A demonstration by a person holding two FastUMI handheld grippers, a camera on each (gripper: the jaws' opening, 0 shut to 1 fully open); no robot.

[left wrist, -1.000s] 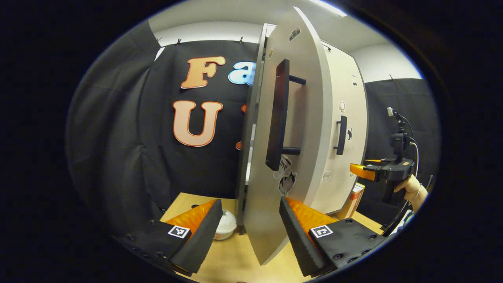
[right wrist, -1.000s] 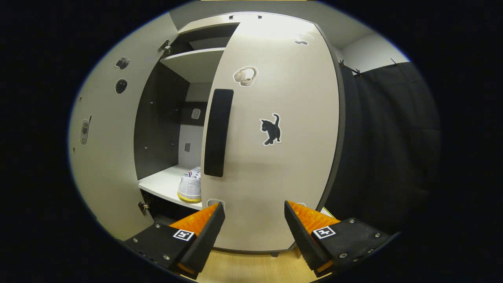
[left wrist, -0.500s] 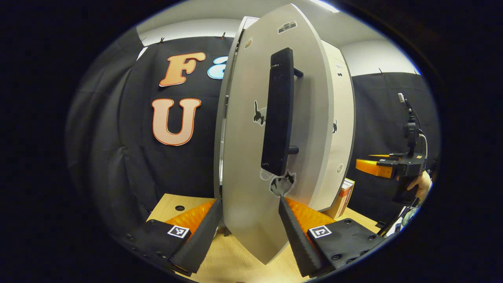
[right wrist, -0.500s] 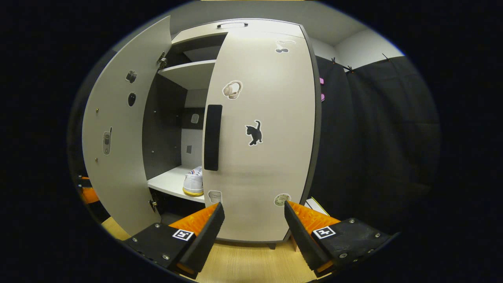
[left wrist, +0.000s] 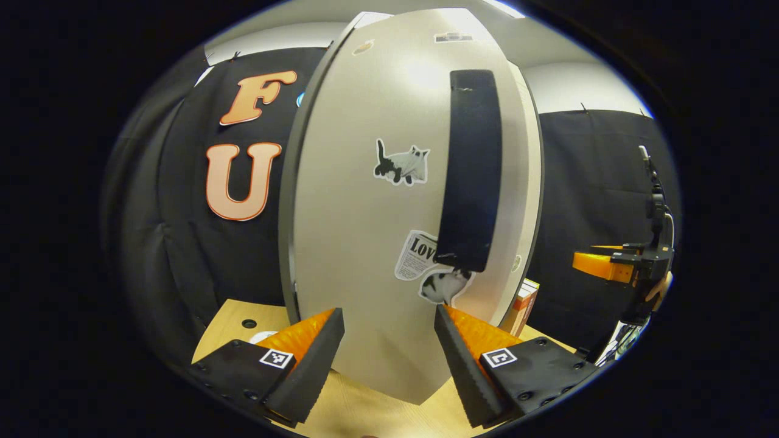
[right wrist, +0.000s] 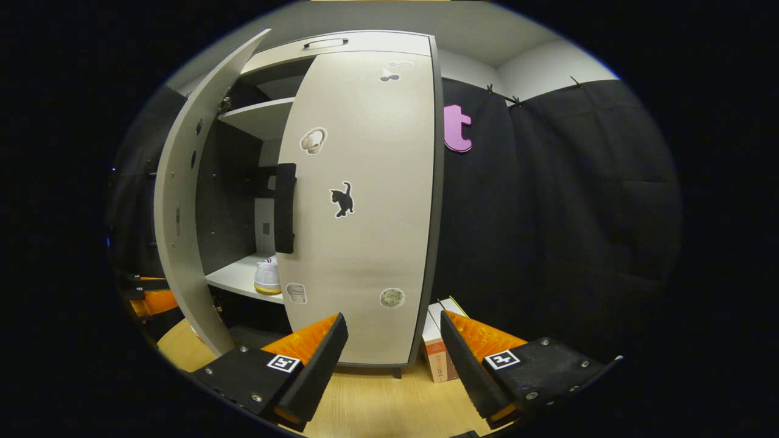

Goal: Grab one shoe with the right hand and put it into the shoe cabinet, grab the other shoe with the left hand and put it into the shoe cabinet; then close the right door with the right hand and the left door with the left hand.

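The shoe cabinet's left door (left wrist: 365, 243) stands close in front of my left gripper (left wrist: 387, 311), which is open, the door's outer face and black handle (left wrist: 468, 170) just ahead of the fingers. In the right gripper view this left door (right wrist: 182, 201) is ajar, and the right door (right wrist: 365, 201) lies flat against the cabinet. Through the gap a white shoe (right wrist: 268, 280) sits on the lower shelf (right wrist: 234, 281). My right gripper (right wrist: 394, 316) is open, empty and some way back from the cabinet. That right gripper (left wrist: 599, 264) is held out at the far right of the left gripper view.
A small carton (right wrist: 435, 340) leans beside the cabinet's right foot on the wooden table (right wrist: 377, 401). A white round object (left wrist: 263, 336) lies by the cabinet's left side. My left gripper (right wrist: 149, 298) peeks out behind the left door's edge. Black cloth surrounds the booth.
The left door has swung further toward the cabinet, its outer face now turned to my left gripper. My right gripper has drawn back and to the right, away from the right door.
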